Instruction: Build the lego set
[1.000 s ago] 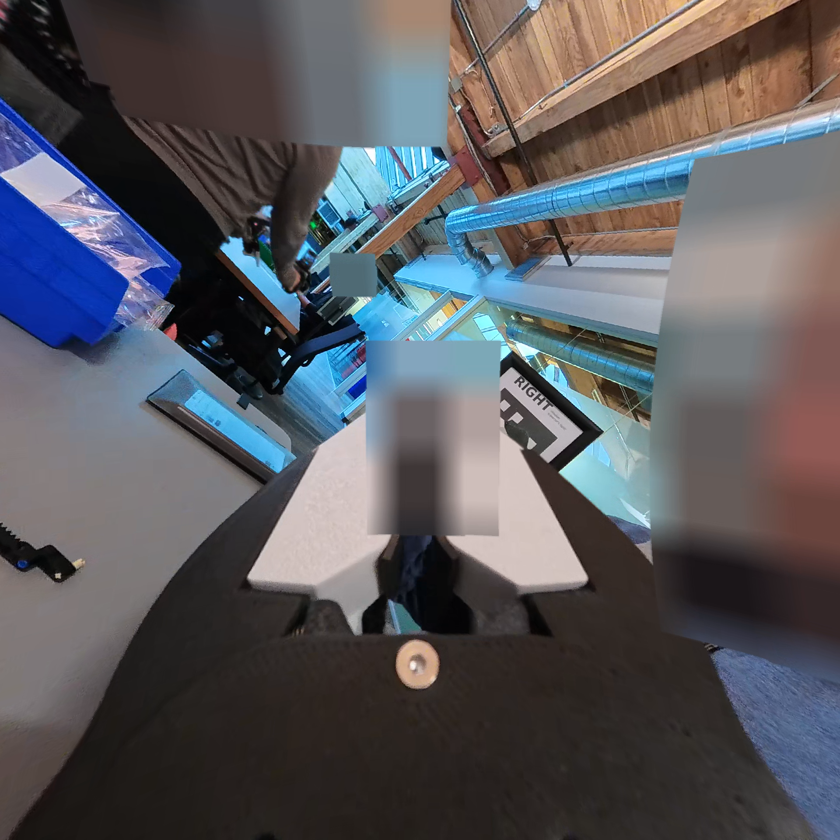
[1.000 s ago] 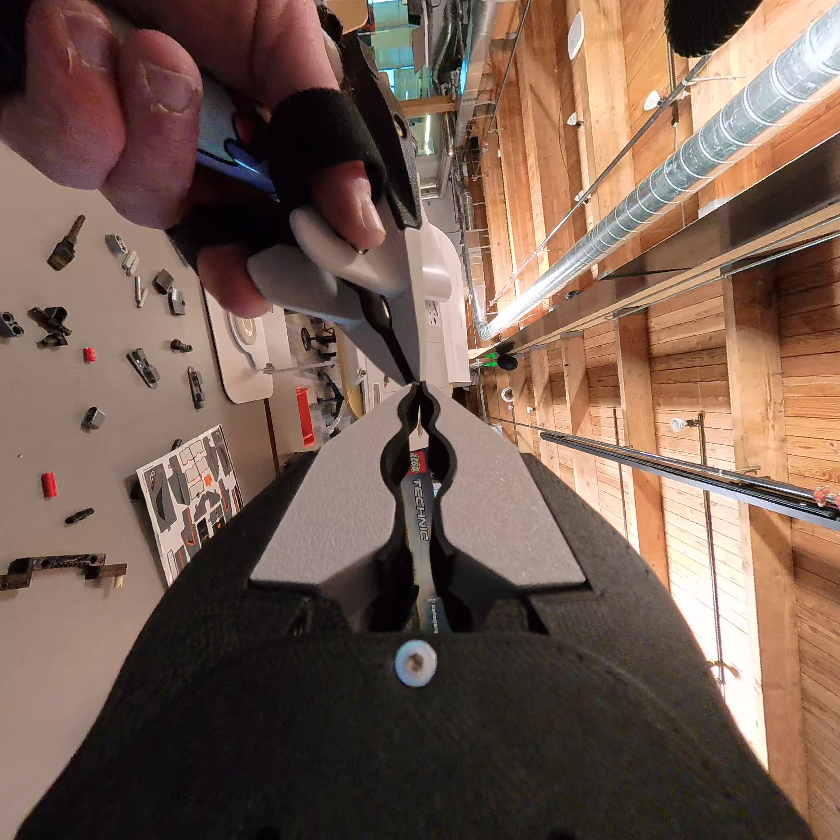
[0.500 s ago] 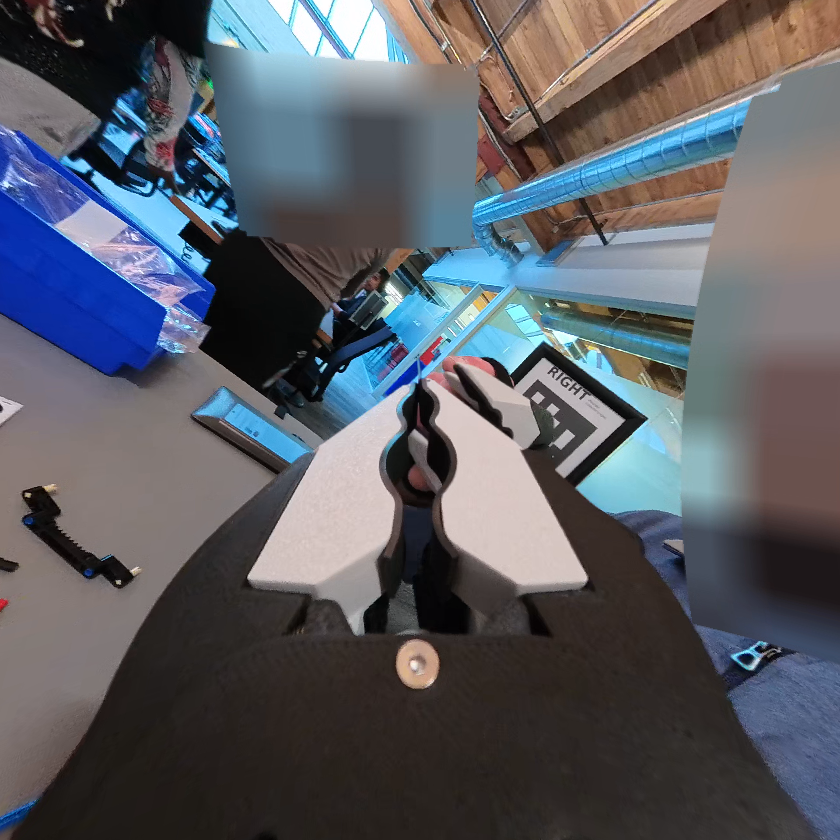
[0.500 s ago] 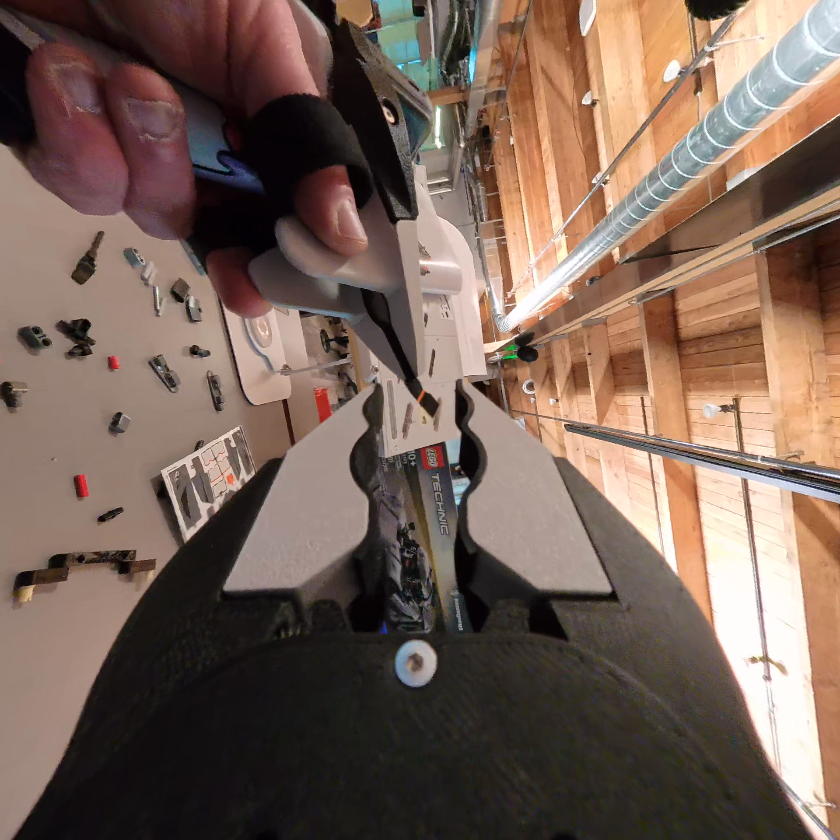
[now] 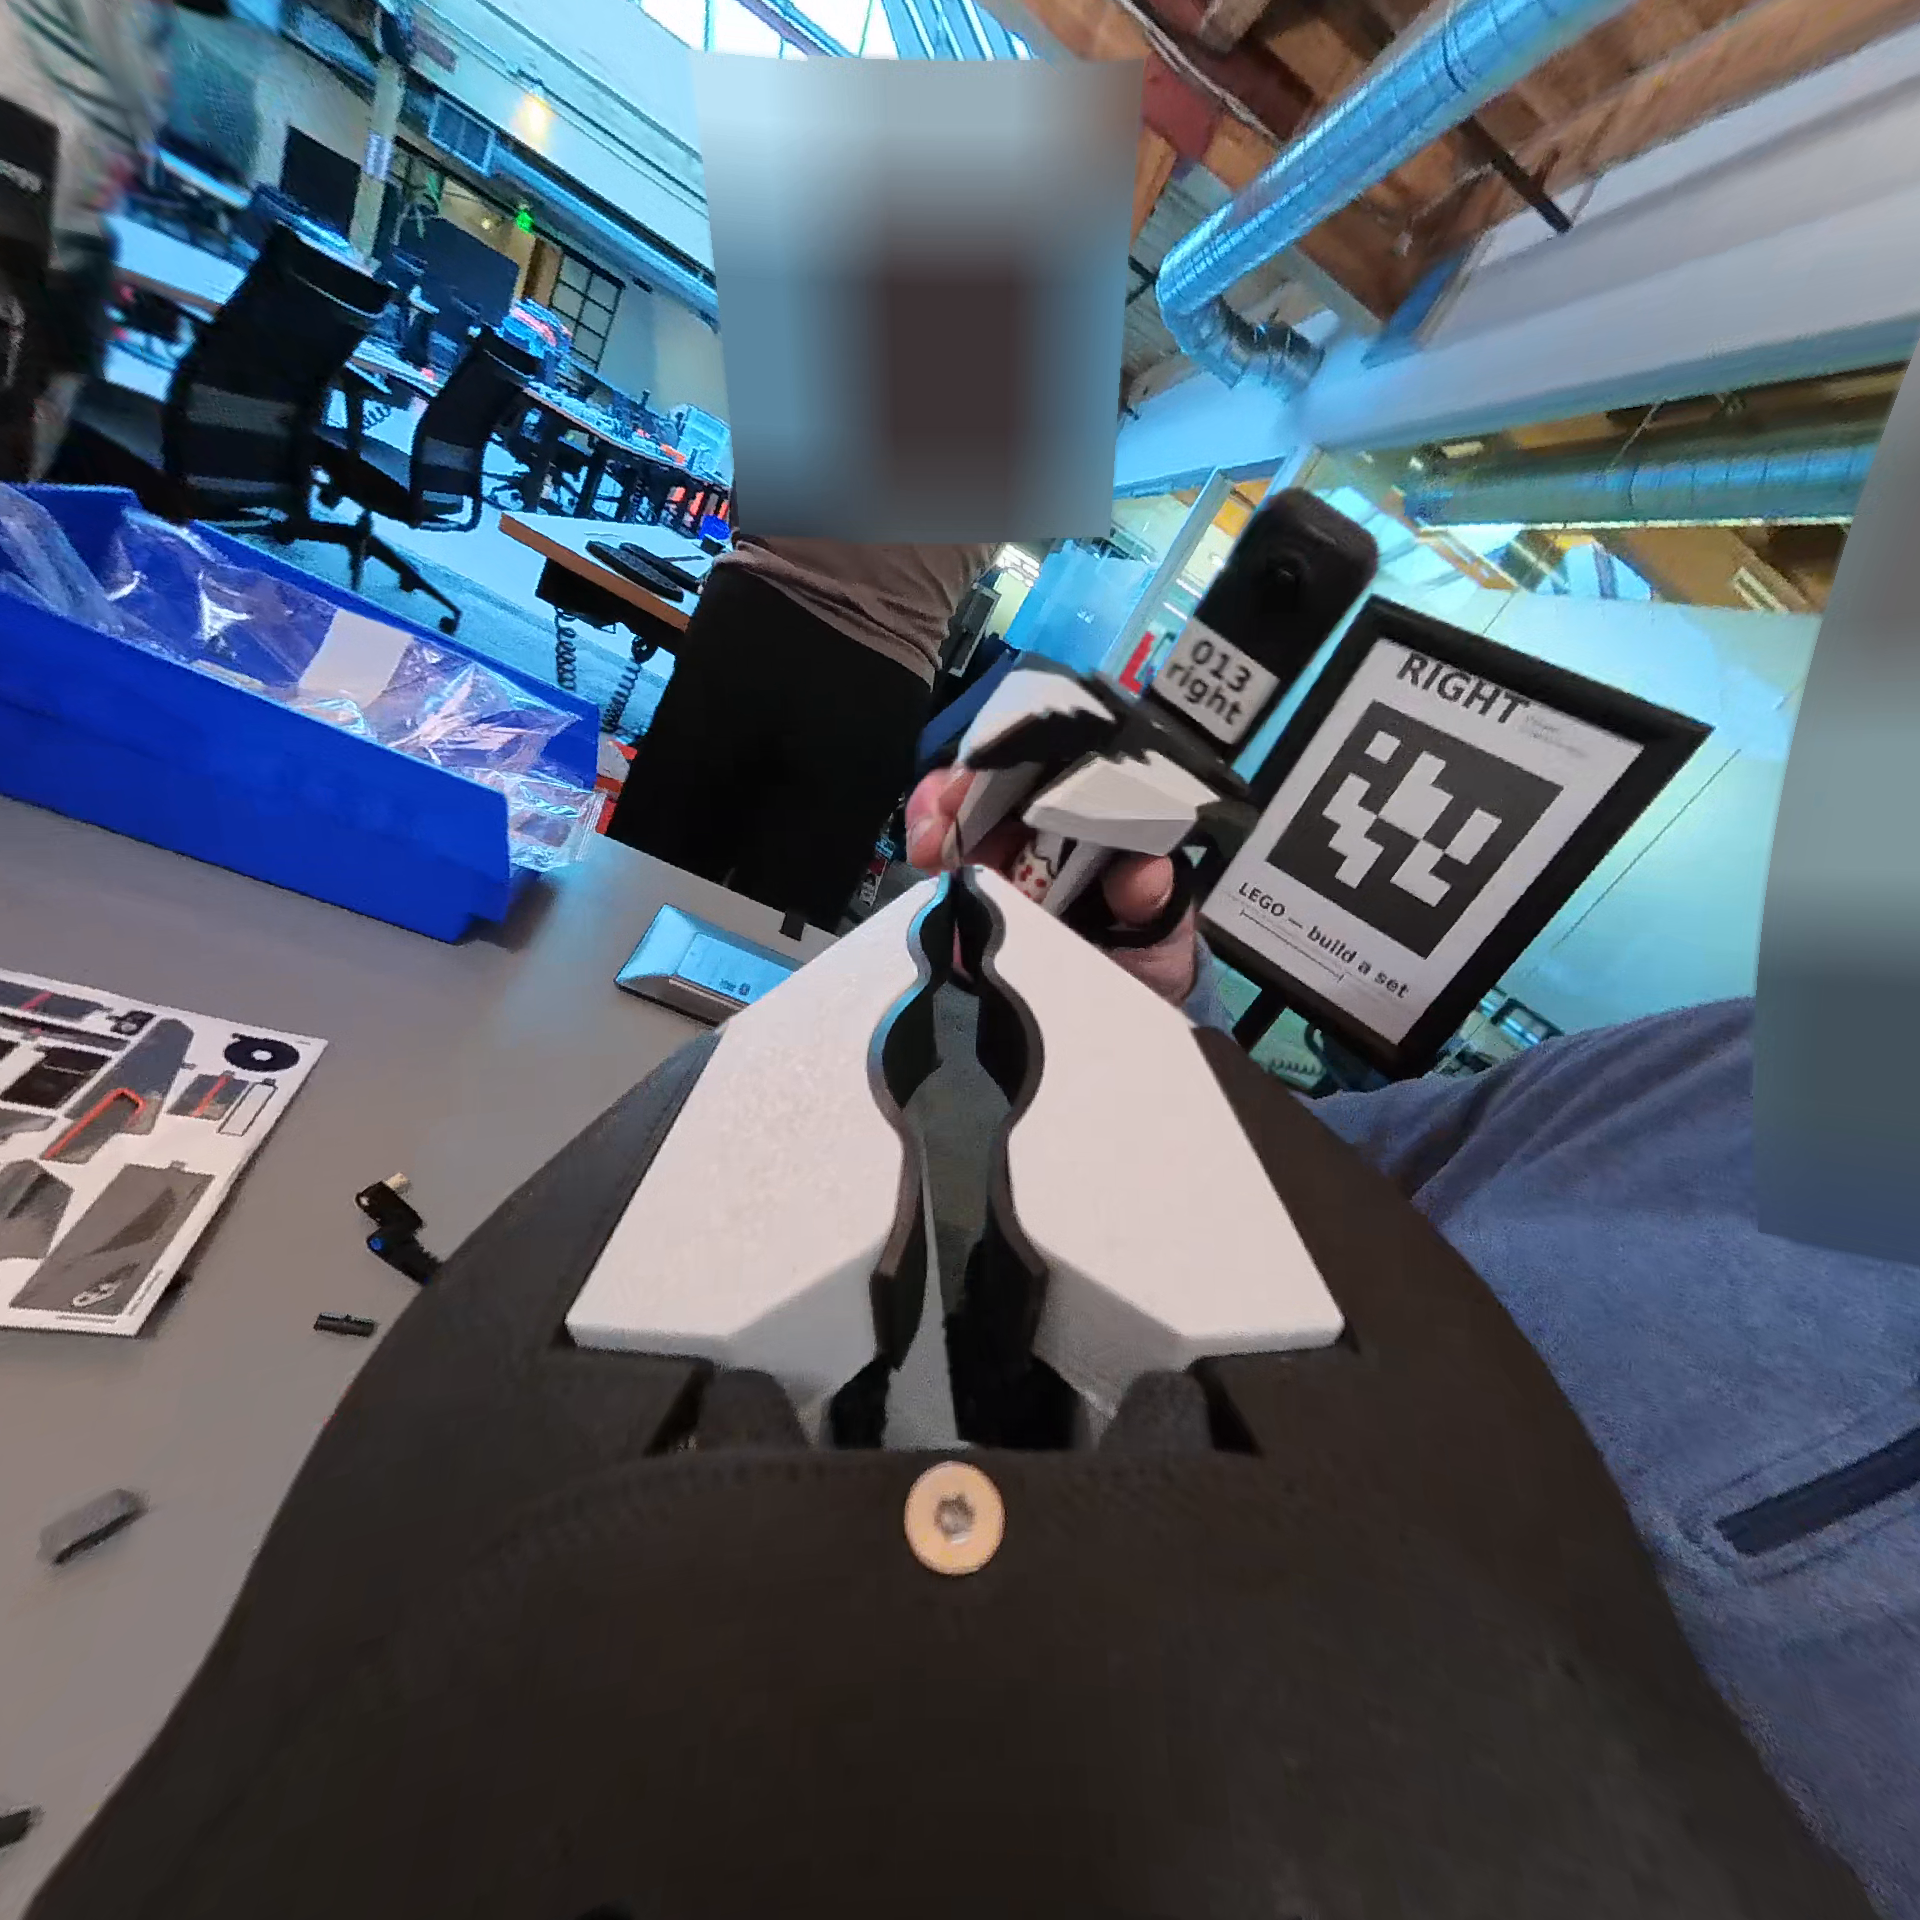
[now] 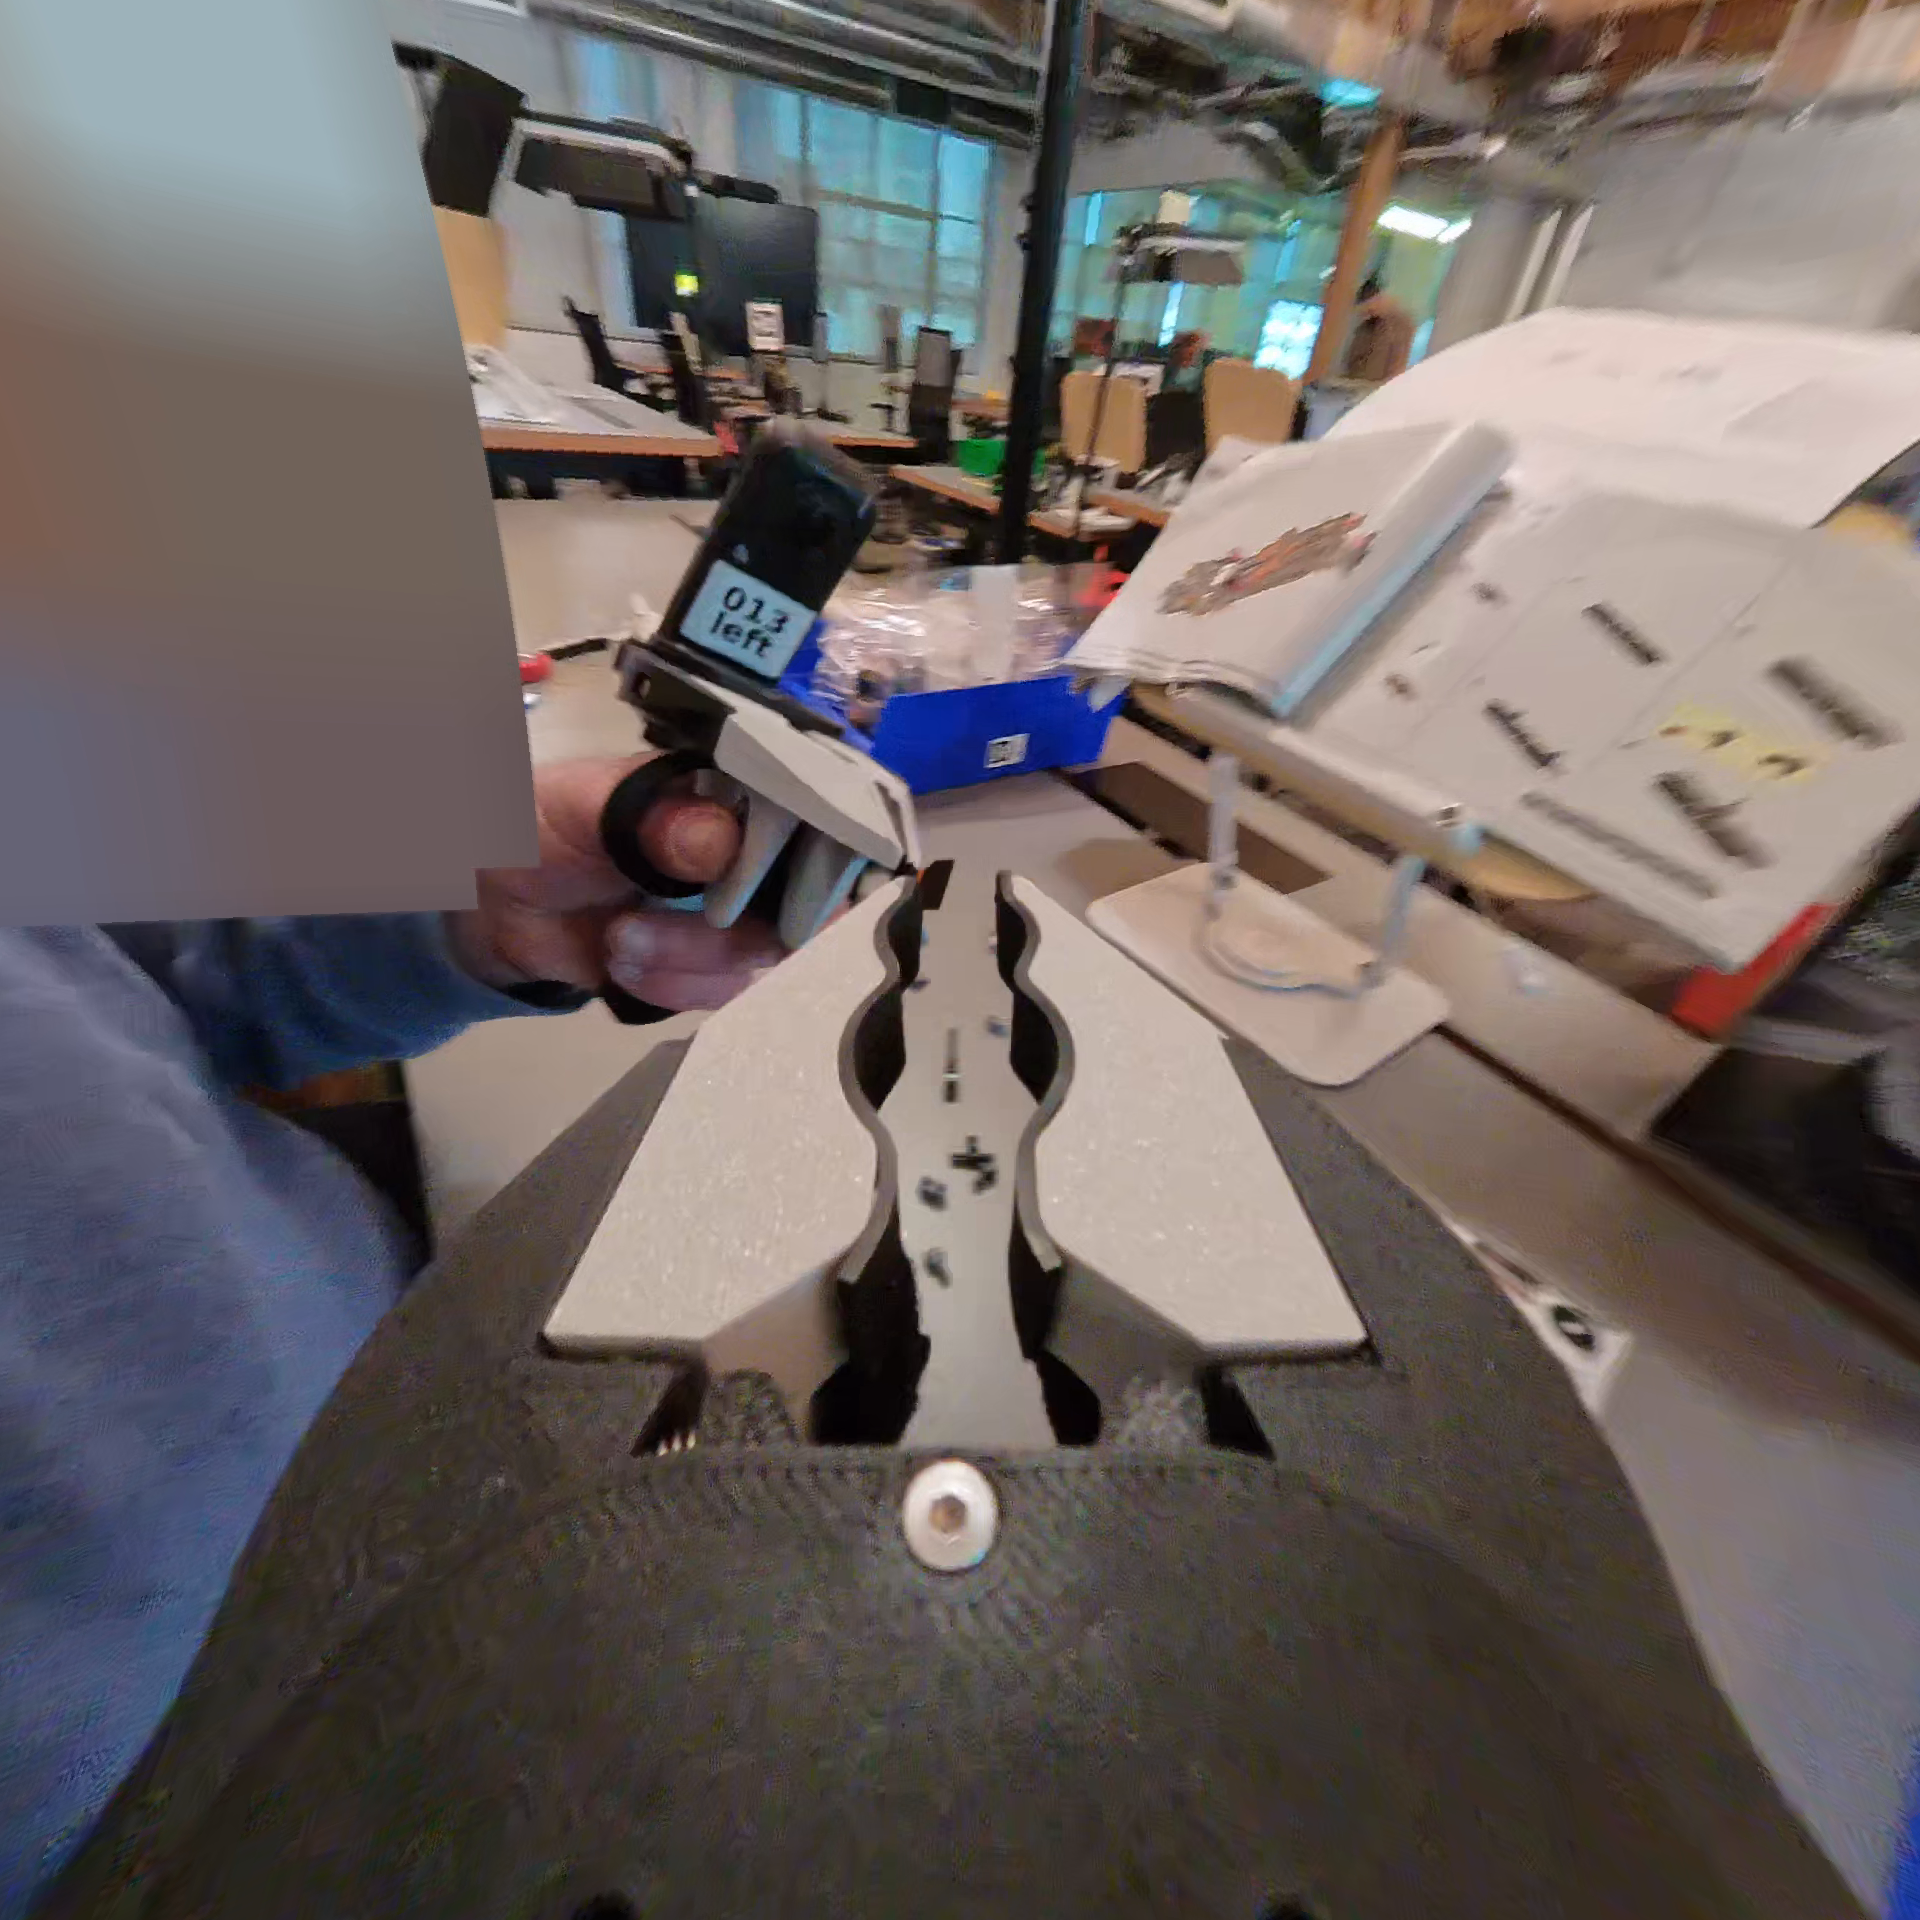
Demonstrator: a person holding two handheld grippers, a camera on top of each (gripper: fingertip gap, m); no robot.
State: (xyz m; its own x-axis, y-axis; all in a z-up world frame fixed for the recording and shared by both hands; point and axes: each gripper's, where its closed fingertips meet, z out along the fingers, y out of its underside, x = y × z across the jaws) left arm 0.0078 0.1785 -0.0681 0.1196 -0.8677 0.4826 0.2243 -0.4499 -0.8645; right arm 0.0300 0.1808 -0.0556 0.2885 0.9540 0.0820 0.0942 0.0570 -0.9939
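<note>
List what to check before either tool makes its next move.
1. Right tool open and empty: ok, jaws apart, with the table showing between them.
2. Left tool gripping its small black piece: ok, tips closed on it.
3. Tools clear of each other: cannot tell. Their tips are very close, and contact is unclear.
4. Loose parts within view: ok, lying on the grey table below the right tool.
5. Instruction booklet open on its stand: ok, but the page is too blurred to tell the step.
6. Sticker sheet flat on the table: ok.
</note>
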